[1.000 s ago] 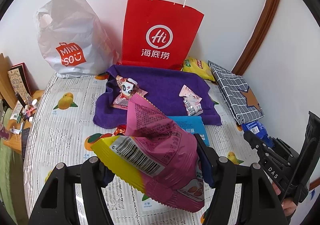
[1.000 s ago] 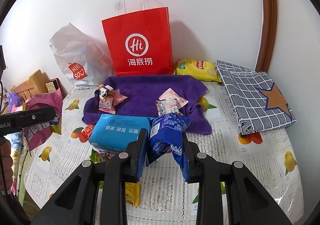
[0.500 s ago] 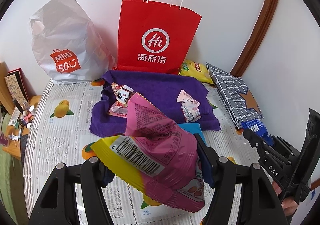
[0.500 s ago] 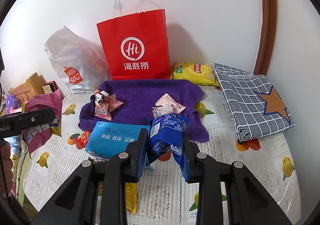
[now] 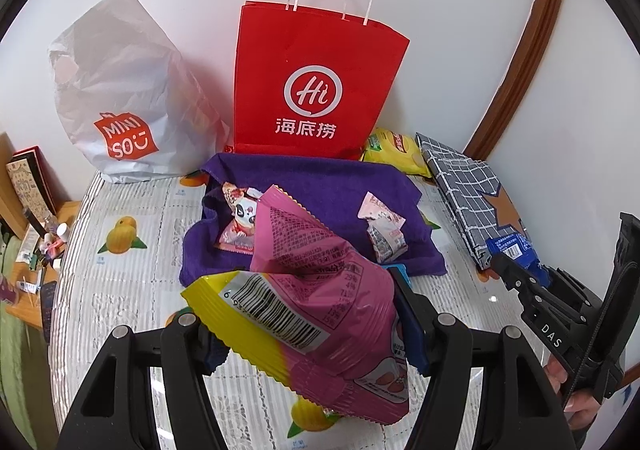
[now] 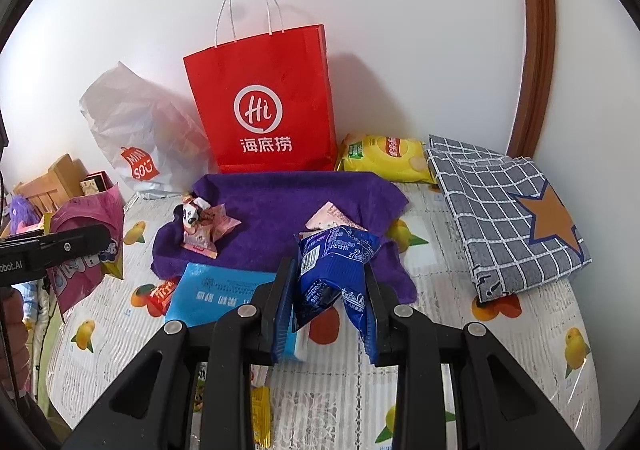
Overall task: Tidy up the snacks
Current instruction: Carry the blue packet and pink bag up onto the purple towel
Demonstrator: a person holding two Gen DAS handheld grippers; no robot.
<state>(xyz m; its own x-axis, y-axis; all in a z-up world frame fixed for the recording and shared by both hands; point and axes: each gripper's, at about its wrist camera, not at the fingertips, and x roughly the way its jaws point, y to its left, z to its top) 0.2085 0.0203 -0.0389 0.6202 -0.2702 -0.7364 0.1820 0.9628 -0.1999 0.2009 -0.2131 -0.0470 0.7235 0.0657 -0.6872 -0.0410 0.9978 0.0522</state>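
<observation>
My left gripper point(image 5: 308, 326) is shut on a big pink and yellow snack bag point(image 5: 316, 290), held above the table. The same pink snack bag point(image 6: 86, 246) shows at the left of the right wrist view. My right gripper point(image 6: 326, 310) is shut on a small blue snack packet point(image 6: 332, 270), also seen at the right edge as the blue snack packet point(image 5: 514, 250). A red paper bag point(image 5: 316, 85) stands at the wall behind a purple towel point(image 5: 320, 185). On the towel lie a panda snack pack point(image 6: 200, 226) and small pink packets point(image 5: 382, 226).
A white plastic bag point(image 5: 120, 97) stands left of the red bag. A yellow chip bag point(image 6: 384, 157) and a folded checked cloth point(image 6: 508, 209) lie at the right. A light blue tissue pack point(image 6: 216, 290) and a small red packet point(image 6: 162, 292) lie on the fruit-print tablecloth point(image 5: 120, 290).
Both grippers have moved forward with their packets, so the red bag and the towel look nearer and larger. Neither grip has changed.
</observation>
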